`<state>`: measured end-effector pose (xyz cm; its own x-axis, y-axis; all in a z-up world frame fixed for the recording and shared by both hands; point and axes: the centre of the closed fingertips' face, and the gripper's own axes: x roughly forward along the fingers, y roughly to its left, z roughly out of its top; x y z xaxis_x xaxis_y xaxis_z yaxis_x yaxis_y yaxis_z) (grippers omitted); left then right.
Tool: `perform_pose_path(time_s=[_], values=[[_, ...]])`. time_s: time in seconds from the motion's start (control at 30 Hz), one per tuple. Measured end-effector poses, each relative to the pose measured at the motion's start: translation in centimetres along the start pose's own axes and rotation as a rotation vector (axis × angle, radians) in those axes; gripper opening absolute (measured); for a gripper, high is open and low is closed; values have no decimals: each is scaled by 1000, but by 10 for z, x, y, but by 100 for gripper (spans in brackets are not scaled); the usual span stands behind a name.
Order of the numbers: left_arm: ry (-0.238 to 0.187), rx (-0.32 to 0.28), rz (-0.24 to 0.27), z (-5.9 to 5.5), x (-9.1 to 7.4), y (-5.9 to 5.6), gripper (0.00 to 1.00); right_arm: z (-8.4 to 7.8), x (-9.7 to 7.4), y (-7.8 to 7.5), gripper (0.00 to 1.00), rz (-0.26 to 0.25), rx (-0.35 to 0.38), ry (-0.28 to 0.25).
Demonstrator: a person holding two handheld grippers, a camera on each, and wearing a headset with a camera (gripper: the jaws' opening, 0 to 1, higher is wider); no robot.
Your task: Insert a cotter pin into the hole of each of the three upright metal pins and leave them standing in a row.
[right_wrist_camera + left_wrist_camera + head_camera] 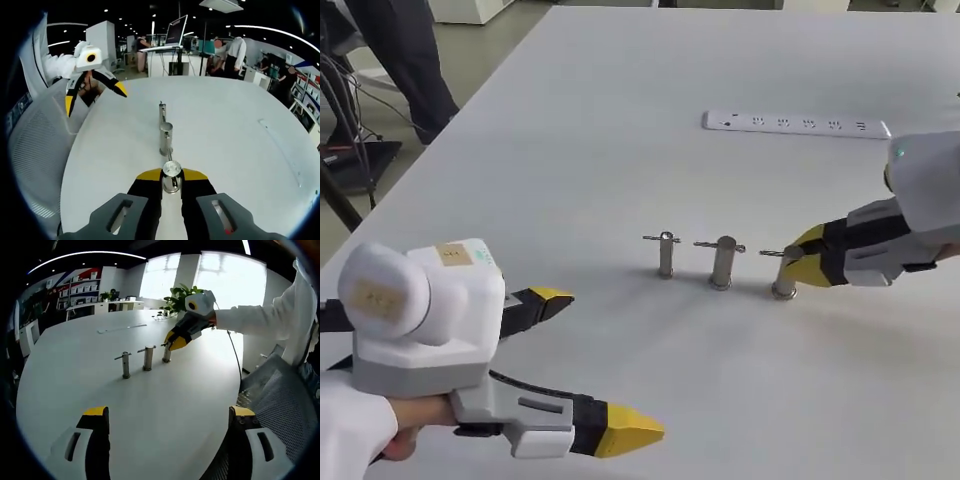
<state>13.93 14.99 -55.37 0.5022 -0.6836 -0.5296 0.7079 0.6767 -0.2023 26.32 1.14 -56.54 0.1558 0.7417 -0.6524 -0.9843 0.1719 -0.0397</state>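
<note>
Head view: cotter pin [661,238] through pin [666,260]

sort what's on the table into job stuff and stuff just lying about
For the job: left pin, middle pin, right pin, cotter pins, right gripper, left gripper.
Lying about: power strip.

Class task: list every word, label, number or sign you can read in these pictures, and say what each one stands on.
No text here can be read for certain.
On the left gripper, a tan sticker: blurred, unreadable.
On the power strip: no print legible.
On the far shelves, red signs: too small to read.
On the metal pins: no marks seen.
</note>
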Motion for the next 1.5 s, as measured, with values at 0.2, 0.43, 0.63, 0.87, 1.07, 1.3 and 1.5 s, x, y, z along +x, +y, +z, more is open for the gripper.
perform_pose_path(time_s=[0.2, 0.43, 0.63, 0.87, 1.07, 1.3, 1.5], values=[[21, -9, 2, -6, -1, 0, 99, -1, 0, -5, 8, 1, 3, -9], [-1, -12, 12, -2, -2, 2, 99, 2, 1, -5, 8, 10, 44, -55], [3, -11, 3, -3, -1, -1, 99, 1, 1, -3, 9, 24, 56, -59], [-30, -26, 11, 4, -5, -3, 99, -4, 3, -5, 26, 4, 92, -75], [-60, -38, 22, 10, -10, -2, 99, 12, -6, -11, 36, -68, 153, -176], [-107, -50, 48, 22, -15, 5, 99, 33, -32, 9, 56, -140, 217, -280], [-135, -57, 85, 30, -18, 13, 99, 36, -50, 33, 73, -207, 270, -325]])
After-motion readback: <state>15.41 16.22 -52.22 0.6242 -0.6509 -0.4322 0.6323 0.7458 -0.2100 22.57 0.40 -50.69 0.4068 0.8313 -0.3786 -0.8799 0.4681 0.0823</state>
